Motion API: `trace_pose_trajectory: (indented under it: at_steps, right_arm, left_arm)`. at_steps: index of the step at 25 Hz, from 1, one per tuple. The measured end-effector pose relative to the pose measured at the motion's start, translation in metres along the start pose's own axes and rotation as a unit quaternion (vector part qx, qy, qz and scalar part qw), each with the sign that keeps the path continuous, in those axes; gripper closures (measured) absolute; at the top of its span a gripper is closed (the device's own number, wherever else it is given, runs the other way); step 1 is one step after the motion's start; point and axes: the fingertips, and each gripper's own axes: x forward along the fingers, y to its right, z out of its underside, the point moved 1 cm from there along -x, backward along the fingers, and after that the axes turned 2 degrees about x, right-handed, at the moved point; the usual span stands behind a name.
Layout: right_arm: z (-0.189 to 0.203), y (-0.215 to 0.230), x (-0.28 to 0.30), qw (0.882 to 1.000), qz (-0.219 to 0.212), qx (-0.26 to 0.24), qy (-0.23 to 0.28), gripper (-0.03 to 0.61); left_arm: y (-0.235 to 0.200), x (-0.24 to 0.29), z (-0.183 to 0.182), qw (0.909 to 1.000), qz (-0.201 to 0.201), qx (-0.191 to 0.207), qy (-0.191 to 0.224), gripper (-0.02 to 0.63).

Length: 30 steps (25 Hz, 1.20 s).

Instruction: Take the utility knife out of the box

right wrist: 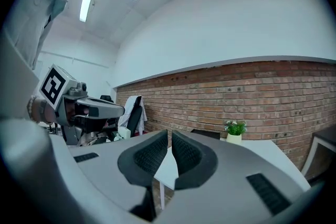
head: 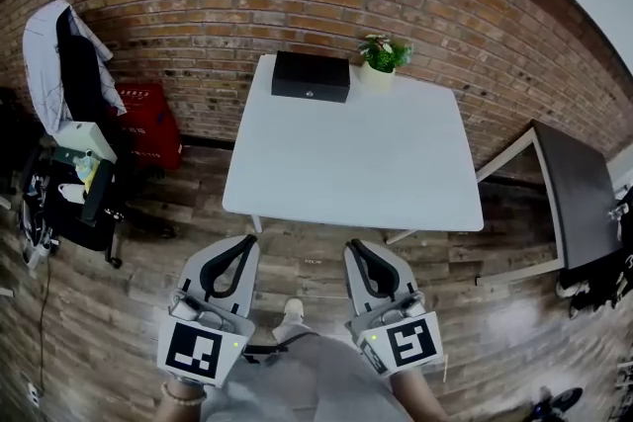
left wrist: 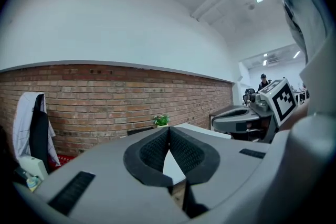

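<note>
Head view, far left first: a dark chair (head: 84, 143) with a pale jacket (head: 45, 64) thrown over its back, and a clutter of small items on the seat that is too jumbled to name. Just right of it, a red crate (head: 148, 122) stands on the wooden floor (head: 297, 262) against the brick wall (head: 198, 5). Any print on it is too small to read.

Down front, the left gripper (head: 249, 240) hangs level above the floor, short of the white bench (head: 356, 163). Its own view shows the fingers (left wrist: 152, 149) closed tip to tip, with nothing between them. The marker cube (head: 203, 351) carries a black-and-white square pattern, no words.

Now the bench: the black box (head: 311, 76) sits at the far edge by the wall, lid down. The utility knife is not visible in any view, so what the box holds cannot be seen from here. A pale speck on its front face is too small to identify. Just right of the box, 1 small potted plant (head: 382, 60).

Between the 2 grippers, a shoe (head: 293, 309) peeks out; the person's body is cut off by the bottom edge.

The right gripper (head: 354, 246) is held level beside the left. Its fingers (right wrist: 186, 157) are drawn together to a thin slit, gripping nothing. Its cube shows squares only.

Far right, a dark table (head: 579, 198) runs out of frame.
</note>
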Motion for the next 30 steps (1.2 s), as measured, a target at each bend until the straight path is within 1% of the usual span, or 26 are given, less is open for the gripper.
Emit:
trace_pose_trajectory:
  at_steps: [6, 10, 13, 22, 30]
  right_arm:
    - [-0.004, 0.042, 0.034, 1.000, -0.016, 0.002, -0.002, 0.525]
    - [-0.006, 0.057, 0.048, 1.000, -0.023, 0.002, -0.001, 0.526]
    - [-0.006, 0.064, 0.052, 1.000, -0.026, 0.001, -0.002, 0.525]
    - [-0.002, 0.079, 0.060, 1.000, -0.016, 0.009, -0.011, 0.526]
    - [0.003, 0.095, 0.089, 1.000, -0.001, 0.002, -0.017, 0.525]
  left_arm:
    - [-0.015, 0.048, -0.008, 0.9997, -0.021, 0.012, -0.004, 0.597]
    - [-0.018, 0.066, -0.011, 0.9994, -0.028, 0.018, -0.008, 0.597]
    - [-0.020, 0.075, -0.010, 0.9993, -0.032, 0.012, -0.013, 0.597]
    - [-0.020, 0.096, -0.011, 0.9996, -0.017, 0.023, -0.003, 0.597]
    - [-0.046, 0.128, -0.011, 0.9997, -0.009, 0.023, 0.006, 0.597]
